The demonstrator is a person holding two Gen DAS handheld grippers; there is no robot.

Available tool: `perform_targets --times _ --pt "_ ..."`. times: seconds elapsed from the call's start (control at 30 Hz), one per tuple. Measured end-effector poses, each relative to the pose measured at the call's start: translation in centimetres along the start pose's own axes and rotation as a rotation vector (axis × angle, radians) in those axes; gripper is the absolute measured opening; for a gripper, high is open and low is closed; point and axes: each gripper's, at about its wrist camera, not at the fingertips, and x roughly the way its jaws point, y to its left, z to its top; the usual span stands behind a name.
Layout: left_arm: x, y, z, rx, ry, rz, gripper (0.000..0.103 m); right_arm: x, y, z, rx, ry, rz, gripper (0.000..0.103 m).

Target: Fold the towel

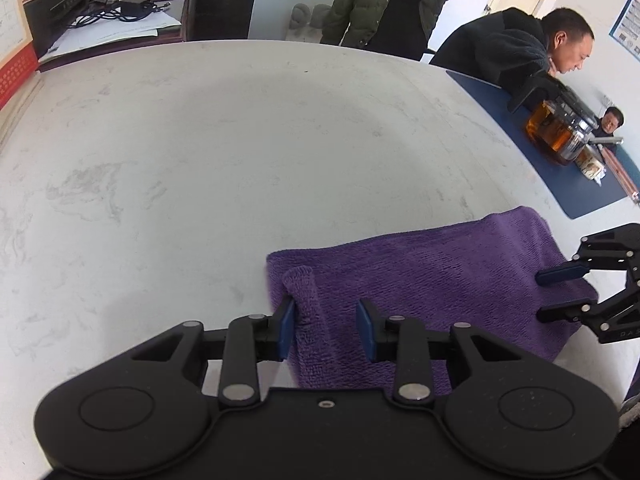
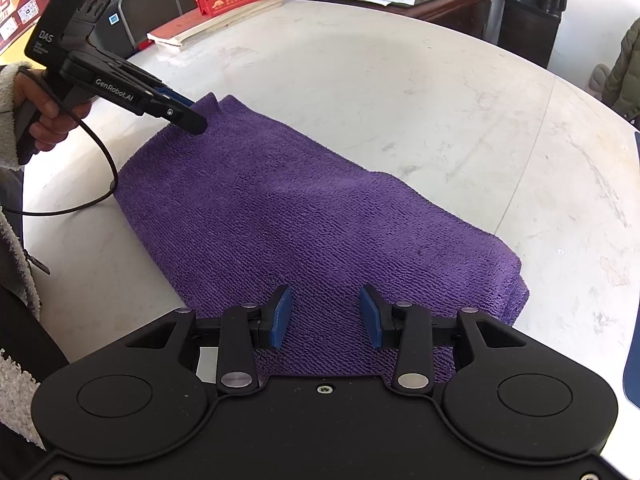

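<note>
Lying folded in layers near the front edge of the pale marbled round table (image 2: 400, 92), the purple terry towel (image 2: 288, 216) sits between the left gripper (image 1: 326, 322) and right gripper (image 2: 326, 316), both spread at its opposite ends, seemingly for squaring or another fold.

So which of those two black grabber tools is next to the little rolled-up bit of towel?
The left gripper: a small raised roll of the purple towel sits beside its finger. The right gripper hovers over flat cloth.
</note>
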Motion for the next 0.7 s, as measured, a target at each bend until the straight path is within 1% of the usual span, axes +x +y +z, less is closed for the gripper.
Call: perform_targets --times 0.07,0.1,0.13,0.17,0.23,0.33,0.37,0.47,0.7 --pt "0.2 0.3 0.1 -0.009 0.004 -0.007 0.029 0.0 -0.1 0.0 -0.003 0.001 0.002 0.038" --pt "0.3 0.4 0.1 -0.011 0.006 -0.011 0.020 0.0 -0.1 -0.1 -0.004 0.001 0.002 0.038" --pt "0.3 0.4 0.1 -0.008 0.005 -0.019 0.015 0.0 -0.1 0.0 -0.004 0.000 0.002 0.038" --pt "0.2 0.4 0.1 -0.005 0.004 -0.025 0.012 0.0 -0.2 0.0 -0.004 0.000 0.002 0.038" --pt "0.0 0.4 0.3 0.005 -0.001 -0.033 0.009 -0.1 -0.2 0.0 -0.006 -0.001 0.002 0.038" --pt "-0.4 0.2 0.5 0.012 -0.011 -0.034 0.007 0.0 -0.1 0.0 -0.011 -0.001 0.000 0.038" --pt "-0.5 0.3 0.5 0.007 -0.018 -0.039 0.005 0.0 -0.1 0.0 -0.012 -0.001 -0.001 0.038" --pt "-1.1 0.4 0.8 -0.022 -0.048 -0.074 0.003 0.0 -0.2 -0.1 -0.016 0.000 0.000 0.038" --pt "-1.5 0.7 2.3 -0.020 -0.096 -0.115 0.003 0.0 0.0 -0.2 -0.042 0.007 0.005 0.038"
